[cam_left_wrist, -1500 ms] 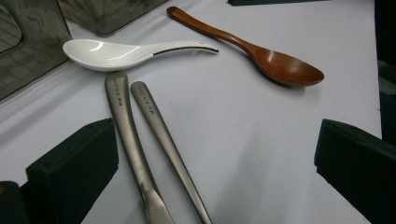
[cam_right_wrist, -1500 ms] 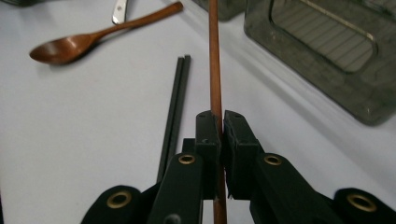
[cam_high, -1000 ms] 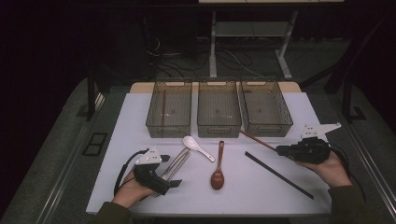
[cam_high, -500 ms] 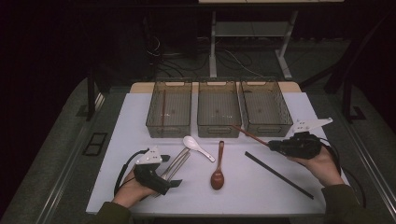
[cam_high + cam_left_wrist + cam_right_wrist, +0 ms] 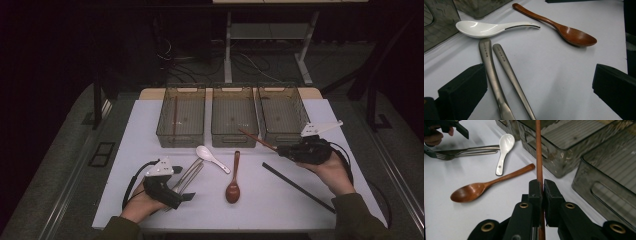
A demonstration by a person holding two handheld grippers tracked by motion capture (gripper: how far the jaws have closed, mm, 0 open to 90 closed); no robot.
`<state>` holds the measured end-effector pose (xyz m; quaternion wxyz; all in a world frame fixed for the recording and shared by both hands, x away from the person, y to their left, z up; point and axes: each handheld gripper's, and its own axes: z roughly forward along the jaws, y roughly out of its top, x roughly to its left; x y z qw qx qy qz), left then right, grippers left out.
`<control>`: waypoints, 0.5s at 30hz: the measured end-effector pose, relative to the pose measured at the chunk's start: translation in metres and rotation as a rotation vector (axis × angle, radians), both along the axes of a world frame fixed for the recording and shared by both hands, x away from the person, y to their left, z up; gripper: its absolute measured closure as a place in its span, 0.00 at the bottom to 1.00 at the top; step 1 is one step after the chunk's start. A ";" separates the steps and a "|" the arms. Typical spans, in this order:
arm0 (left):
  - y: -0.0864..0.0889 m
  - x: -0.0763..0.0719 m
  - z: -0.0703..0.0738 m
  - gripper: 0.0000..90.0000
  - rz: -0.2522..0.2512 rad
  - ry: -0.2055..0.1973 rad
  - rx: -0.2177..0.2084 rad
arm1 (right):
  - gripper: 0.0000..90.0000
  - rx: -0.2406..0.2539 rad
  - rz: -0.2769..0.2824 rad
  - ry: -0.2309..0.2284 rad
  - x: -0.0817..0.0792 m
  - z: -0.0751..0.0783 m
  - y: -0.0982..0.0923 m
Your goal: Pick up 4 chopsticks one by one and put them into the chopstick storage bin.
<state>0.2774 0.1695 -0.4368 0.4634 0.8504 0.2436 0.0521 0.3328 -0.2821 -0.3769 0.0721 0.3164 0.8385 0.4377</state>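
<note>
My right gripper is shut on a thin brown chopstick, held just above the table in front of the right bin. The stick's tip points left toward the middle bin. In the right gripper view the jaws pinch the chopstick. My left gripper rests open at the front left. Two metal fork handles lie between its wide jaws, untouched. A white spoon, a wooden spoon and a black chopstick lie on the white table.
Three clear bins stand in a row at the back. The left bin holds another brown chopstick. The table's front edge runs just ahead of both forearms. Dark floor and desk legs lie beyond the table.
My right gripper has moved left and slightly up with the brown chopstick, bringing its tip closer to the middle bin. The left gripper has stayed put.
</note>
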 end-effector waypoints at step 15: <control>-0.001 -0.001 0.000 0.00 0.009 0.001 -0.011 | 0.95 -0.006 0.021 0.003 0.022 0.009 0.049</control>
